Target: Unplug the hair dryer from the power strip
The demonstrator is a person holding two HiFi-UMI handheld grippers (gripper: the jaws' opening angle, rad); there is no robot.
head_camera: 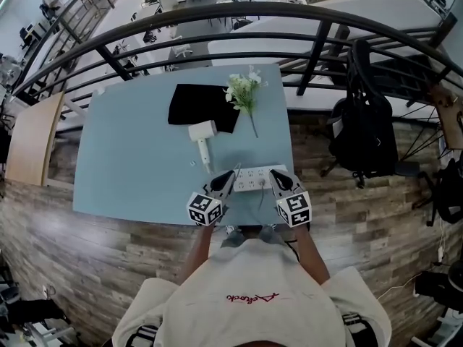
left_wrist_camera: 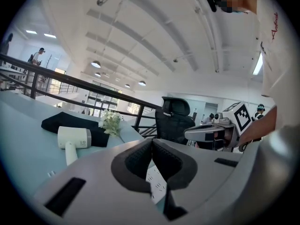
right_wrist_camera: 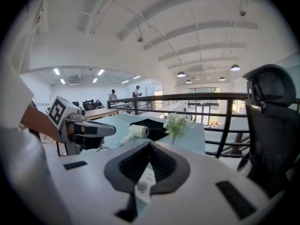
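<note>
Head view: one table carries one white hair dryer, one white power strip, one black cloth and one flower sprig. The hair dryer lies between the cloth and the strip, its handle toward the strip. Two tools flank the strip at the near edge: the left hand-held gripper and the right hand-held gripper.

Left gripper view: the jaws are clenched tip to tip on nothing. The power strip shows below them and the hair dryer lies to the left.

Right gripper view: the jaws are likewise clenched and empty, above the power strip. Whether a plug sits in it cannot be told.
</note>
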